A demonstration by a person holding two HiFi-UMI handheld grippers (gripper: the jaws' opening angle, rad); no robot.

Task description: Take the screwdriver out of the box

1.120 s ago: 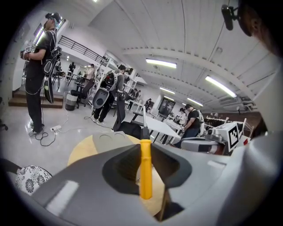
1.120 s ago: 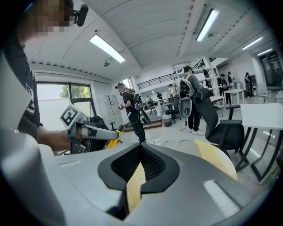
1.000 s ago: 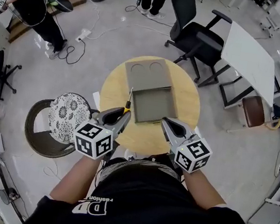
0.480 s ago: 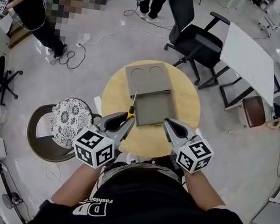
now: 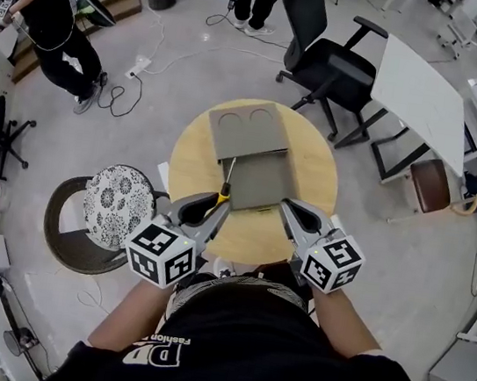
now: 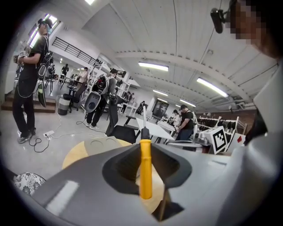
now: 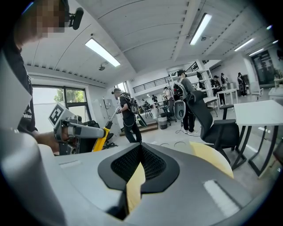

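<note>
The screwdriver [image 5: 222, 193] has a yellow handle and a thin metal shaft. My left gripper [image 5: 216, 203] is shut on the handle, and the shaft points away from me over the left edge of the grey box [image 5: 259, 184]. In the left gripper view the handle [image 6: 145, 167] stands upright between the pads. The box lies open on the round wooden table [image 5: 312, 174], its lid [image 5: 246, 129] flat behind it. My right gripper [image 5: 288, 207] is shut and empty at the box's near right corner. The right gripper view shows the left gripper [image 7: 79, 130] with the screwdriver [image 7: 101, 137].
A stool with a patterned seat [image 5: 118, 203] stands left of the table. A black office chair [image 5: 329, 57] and a white desk [image 5: 421, 97] stand behind and to the right. Cables [image 5: 142, 64] lie on the floor, and people stand at the back.
My left gripper has lifted a little with the screwdriver, whose shaft now shows over the box's left edge. The right gripper has stayed where it was.
</note>
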